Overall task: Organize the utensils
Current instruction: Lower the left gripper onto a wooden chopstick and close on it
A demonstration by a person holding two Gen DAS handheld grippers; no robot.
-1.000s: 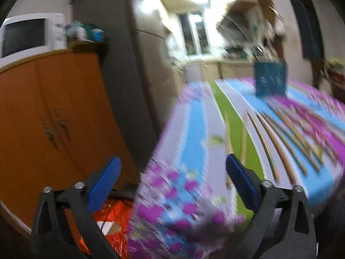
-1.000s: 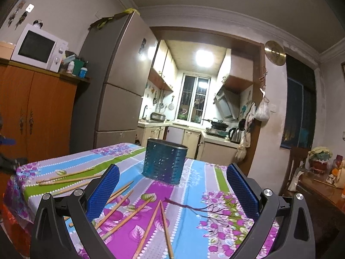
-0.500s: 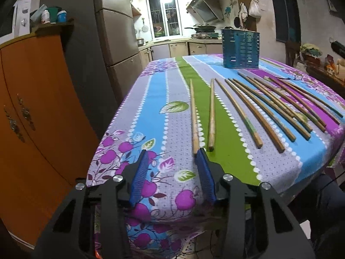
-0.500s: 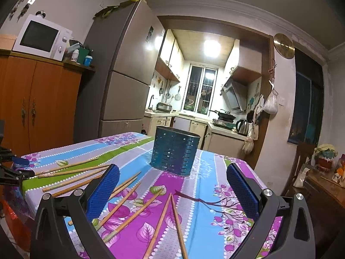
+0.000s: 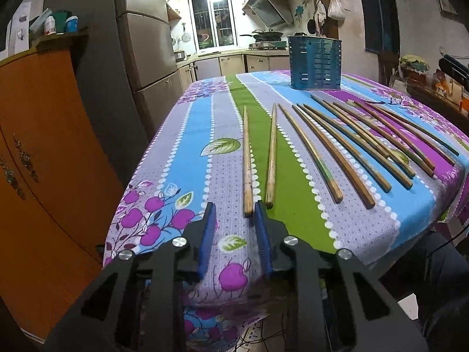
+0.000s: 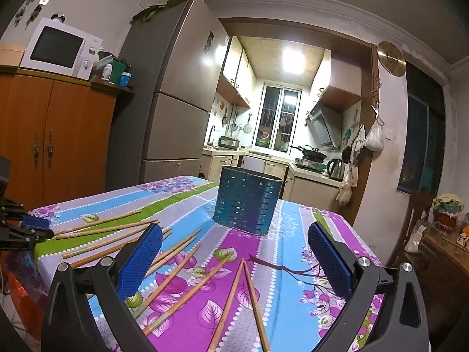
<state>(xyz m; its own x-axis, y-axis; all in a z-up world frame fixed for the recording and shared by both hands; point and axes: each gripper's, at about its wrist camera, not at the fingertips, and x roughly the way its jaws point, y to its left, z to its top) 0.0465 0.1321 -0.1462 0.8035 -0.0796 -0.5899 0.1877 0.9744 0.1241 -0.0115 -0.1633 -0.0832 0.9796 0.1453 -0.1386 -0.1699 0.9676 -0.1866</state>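
Several chopsticks near table edge; left gripper closing.

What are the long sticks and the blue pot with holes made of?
The chopsticks look like bamboo or wood: matte tan and brown, streaky, with worn ends. The blue holder looks like thin painted metal: smooth, slightly shiny walls with rows of punched slots. It might be plastic; the pictures can't settle it.

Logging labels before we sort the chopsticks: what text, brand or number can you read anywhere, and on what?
No text reads clearly in either view.
Microwave: a small mark on its top right corner, too small to read.
Jars on the cabinet: labels blurred.
Wall clock: no digits legible.
Holder and chopsticks: no print seen.
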